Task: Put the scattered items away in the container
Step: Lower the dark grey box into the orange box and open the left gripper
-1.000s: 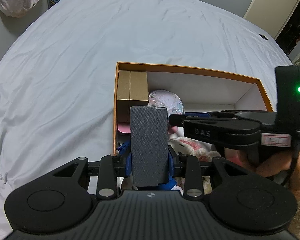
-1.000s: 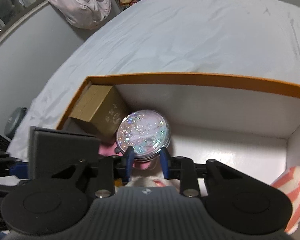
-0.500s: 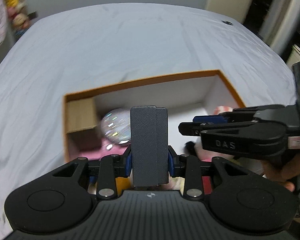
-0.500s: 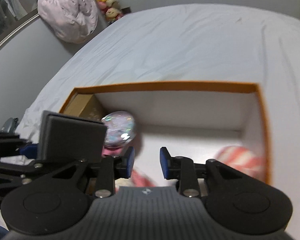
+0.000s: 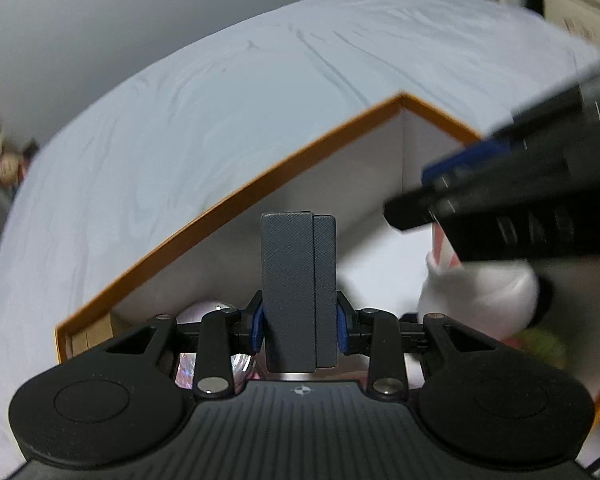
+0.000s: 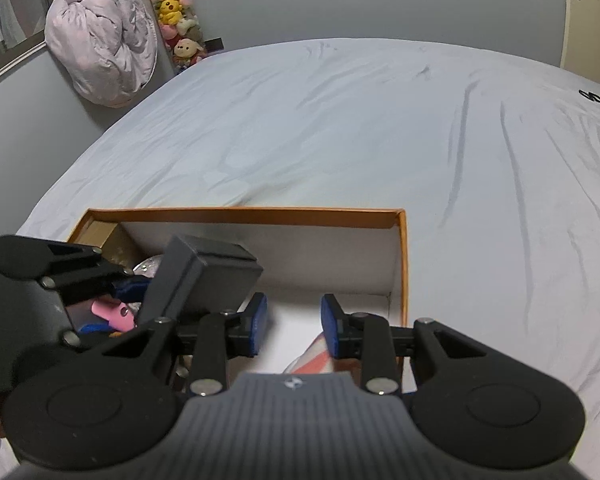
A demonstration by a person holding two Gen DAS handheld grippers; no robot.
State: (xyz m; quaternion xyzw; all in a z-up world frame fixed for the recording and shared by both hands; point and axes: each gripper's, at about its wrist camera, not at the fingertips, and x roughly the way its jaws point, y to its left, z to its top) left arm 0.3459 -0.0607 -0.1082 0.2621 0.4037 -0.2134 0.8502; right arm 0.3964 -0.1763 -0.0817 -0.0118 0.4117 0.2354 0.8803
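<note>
My left gripper (image 5: 299,328) is shut on a dark grey textured case (image 5: 298,288), which stands upright between its blue pads over the open orange box (image 5: 228,208). In the right wrist view the same grey case (image 6: 208,280) hangs tilted above the box's left half, with the left gripper's fingers (image 6: 72,268) coming in from the left. My right gripper (image 6: 294,324) is open above the orange box (image 6: 260,213), near its right end, with nothing between its pads. A red-and-white striped item (image 6: 312,360) lies below it.
Inside the box lie a glitter globe (image 5: 192,364), a brown carton (image 6: 108,240), a pink item (image 6: 112,312) and a white plush (image 5: 480,292). The box sits on a white bedsheet (image 6: 380,140). A pink bundle (image 6: 104,48) and plush toys (image 6: 176,12) are by the far wall.
The left gripper has rolled and swung right across the box, still gripping the grey case. The right gripper has drawn back from the glitter globe toward the box's right end.
</note>
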